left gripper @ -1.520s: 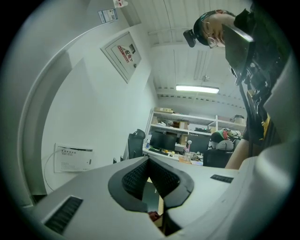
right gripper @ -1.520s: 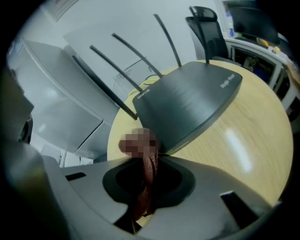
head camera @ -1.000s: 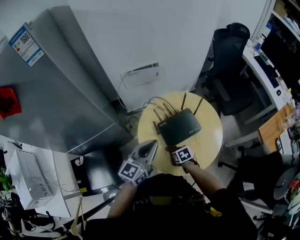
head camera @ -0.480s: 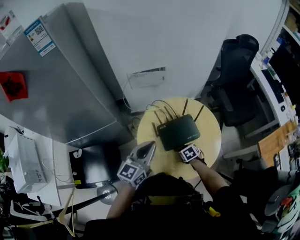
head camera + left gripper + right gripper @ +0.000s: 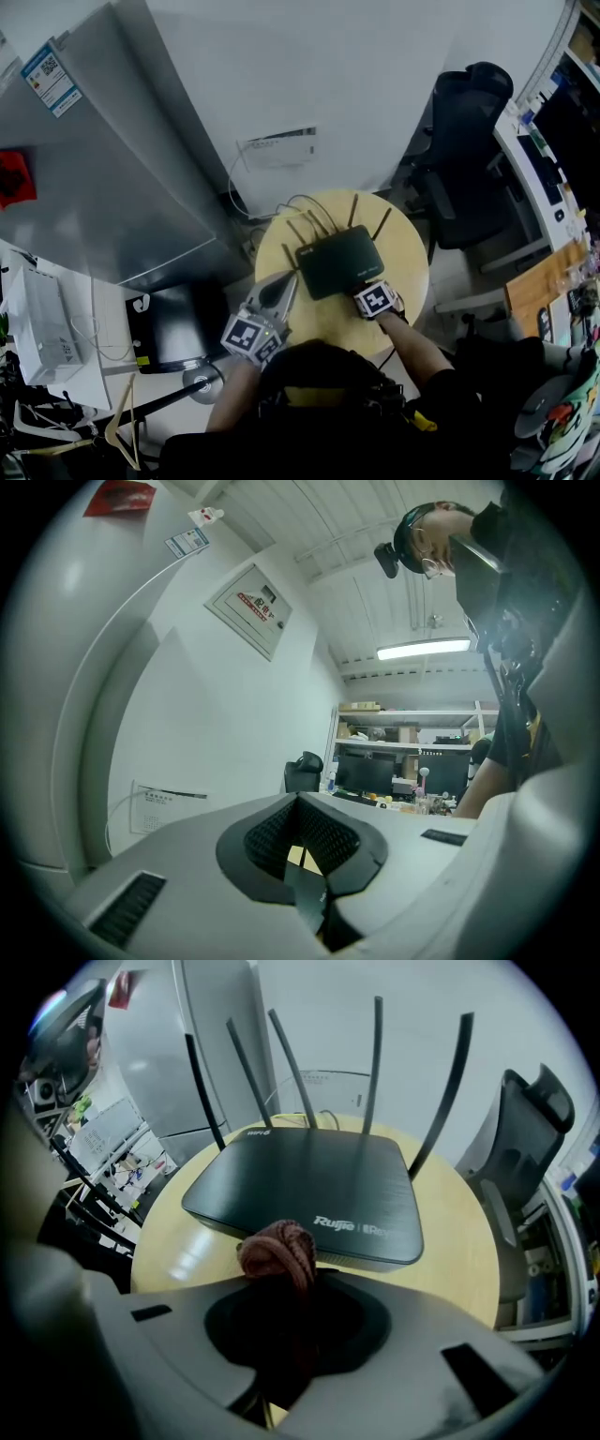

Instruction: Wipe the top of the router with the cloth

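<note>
A round worktop point(image 5: 405, 251) of pale, smooth wood with a soft sheen is sitting in the middle of the head view, and the router point(image 5: 337, 262) is lying flat near its centre. In the right gripper view the router point(image 5: 309, 1190) is showing as a low, matte black slab with rounded corners and a finely brushed top. Pale lettering is running along its near edge, and thin black rod antennas point(image 5: 376, 1063) are standing up from its far edge, fanning slightly outward.

The right gripper point(image 5: 286, 1302), made of grey moulded plastic with dark inner pads, is holding its jaws clamped on the cloth point(image 5: 278, 1249). The cloth is a reddish-brown, coarsely woven wad bunched into a knot, poking out at the router's near edge, low in the centre of that view. Whether it is touching the casing cannot be told.

The left gripper point(image 5: 305, 855) is keeping its ribbed dark jaws together with nothing between them. In the head view it point(image 5: 281, 286) is hovering over the left rim of the worktop, beside the router, while the right gripper point(image 5: 364, 291) is sitting at the router's lower right corner.
</note>
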Motion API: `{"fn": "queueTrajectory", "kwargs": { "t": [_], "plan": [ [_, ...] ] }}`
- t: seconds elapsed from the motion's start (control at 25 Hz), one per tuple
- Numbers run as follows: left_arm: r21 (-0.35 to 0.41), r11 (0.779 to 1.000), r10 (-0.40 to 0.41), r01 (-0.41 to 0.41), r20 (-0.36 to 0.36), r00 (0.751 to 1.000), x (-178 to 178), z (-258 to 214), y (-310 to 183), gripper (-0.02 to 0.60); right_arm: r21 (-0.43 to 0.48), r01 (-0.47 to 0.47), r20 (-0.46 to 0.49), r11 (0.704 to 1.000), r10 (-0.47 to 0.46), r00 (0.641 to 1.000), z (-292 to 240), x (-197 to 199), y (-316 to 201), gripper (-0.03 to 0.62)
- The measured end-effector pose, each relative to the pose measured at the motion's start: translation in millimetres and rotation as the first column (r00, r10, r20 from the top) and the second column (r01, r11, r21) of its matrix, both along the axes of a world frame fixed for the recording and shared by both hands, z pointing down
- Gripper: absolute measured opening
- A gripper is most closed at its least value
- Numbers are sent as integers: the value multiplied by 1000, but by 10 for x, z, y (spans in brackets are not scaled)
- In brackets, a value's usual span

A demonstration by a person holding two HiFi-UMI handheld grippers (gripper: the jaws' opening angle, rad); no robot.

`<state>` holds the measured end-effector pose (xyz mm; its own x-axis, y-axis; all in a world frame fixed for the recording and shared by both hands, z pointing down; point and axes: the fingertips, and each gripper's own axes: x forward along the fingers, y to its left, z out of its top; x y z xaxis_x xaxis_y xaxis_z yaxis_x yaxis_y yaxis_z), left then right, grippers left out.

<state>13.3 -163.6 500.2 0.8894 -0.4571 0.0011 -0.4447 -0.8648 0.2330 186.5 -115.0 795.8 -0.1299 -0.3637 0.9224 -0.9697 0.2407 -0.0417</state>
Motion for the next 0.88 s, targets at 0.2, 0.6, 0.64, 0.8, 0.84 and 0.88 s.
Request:
{"fn": "queueTrajectory", "kwargs": {
  "t": [0.2, 0.6, 0.64, 0.8, 0.84, 0.88],
  "plan": [
    [2, 1000, 5, -5, 3, 1000, 106, 14, -48, -6, -32, -63, -1, 997, 63, 998, 22, 287, 56, 60],
    [-13, 1000, 29, -28, 18, 999, 161, 56, -62, -6, -4, -140, -32, 990, 140, 990, 19, 751, 9, 59],
    [-10, 999, 32, -31, 19, 999, 160, 58, -63, -6, -2, -148, -32, 989, 148, 988, 17, 789, 8, 59],
    [-12, 999, 37, -36, 29, 999, 154, 51, -50, -6, -4, -196, -58, 981, 196, 979, 7, 993, 27, 59],
    [-16, 999, 36, -36, 32, 999, 151, 47, -44, -6, -26, -216, -48, 976, 215, 975, 18, 1008, 66, 58],
    [-18, 999, 37, -37, 34, 999, 148, 42, -40, -6, -33, -231, -42, 972, 230, 972, 16, 1032, 80, 58]
  ]
}}
